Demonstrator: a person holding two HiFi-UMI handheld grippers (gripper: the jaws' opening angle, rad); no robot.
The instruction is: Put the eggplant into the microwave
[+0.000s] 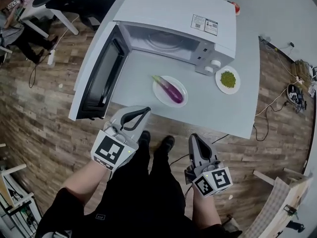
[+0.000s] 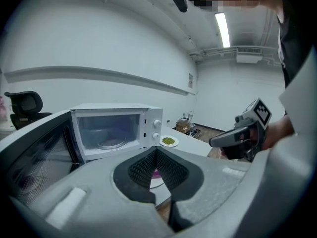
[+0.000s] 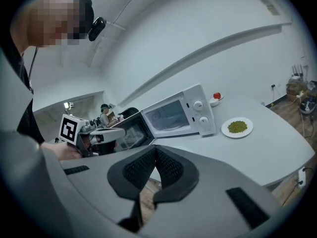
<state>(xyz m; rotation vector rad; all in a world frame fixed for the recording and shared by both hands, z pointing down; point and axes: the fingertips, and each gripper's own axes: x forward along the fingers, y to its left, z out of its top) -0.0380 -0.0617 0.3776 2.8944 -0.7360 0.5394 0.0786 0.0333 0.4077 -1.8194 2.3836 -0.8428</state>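
Observation:
A purple eggplant lies on a white plate on the grey table, in front of the white microwave. The microwave's door hangs wide open to the left and its chamber holds only the glass turntable. My left gripper hovers at the table's near edge, left of the plate, shut with nothing in it. My right gripper is lower and further back over the floor, also shut and empty. In the left gripper view a sliver of the eggplant shows behind the shut jaws.
A small plate of green food sits right of the microwave, below its knobs. A red object sits at the table's far corner. Cables and clutter lie on the wooden floor at right. The person's feet stand just short of the table edge.

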